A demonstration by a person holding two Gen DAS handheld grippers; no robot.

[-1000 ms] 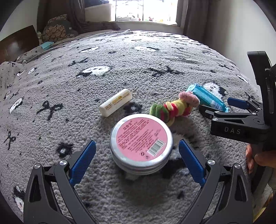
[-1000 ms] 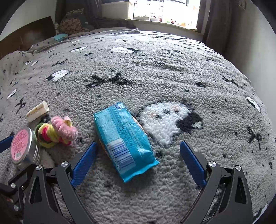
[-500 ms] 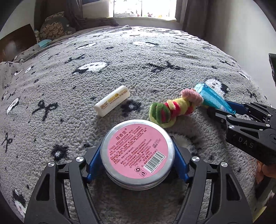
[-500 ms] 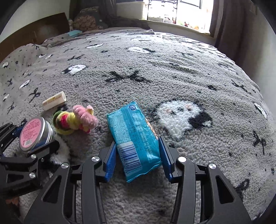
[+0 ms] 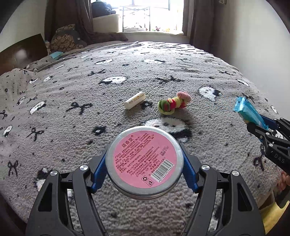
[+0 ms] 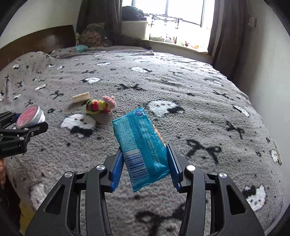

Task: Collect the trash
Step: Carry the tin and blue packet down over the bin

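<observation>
My left gripper (image 5: 144, 166) is shut on a round metal tin (image 5: 144, 161) with a pink label, held above the grey patterned bedspread (image 5: 90, 127). The blue pads (image 5: 98, 171) press its sides. My right gripper (image 6: 144, 166) is shut on a blue snack packet (image 6: 140, 143), lifted off the bed and tilted. From the left wrist view the packet (image 5: 248, 111) and right gripper (image 5: 263, 125) show at the right edge. From the right wrist view the tin (image 6: 29, 117) and left gripper (image 6: 16, 125) show at the left edge.
On the bedspread lie a white lip-balm tube (image 5: 135, 100) and a striped plush toy (image 5: 174, 103), side by side beyond both grippers. Pillows (image 5: 65, 40) and a dark headboard (image 5: 20, 52) are at the far left. A window (image 5: 152, 14) and curtains are behind.
Both grippers closed from open, the left on the tin and the right on the blue packet. Both then lifted their loads off the bed and drew back from the tube and toy.
</observation>
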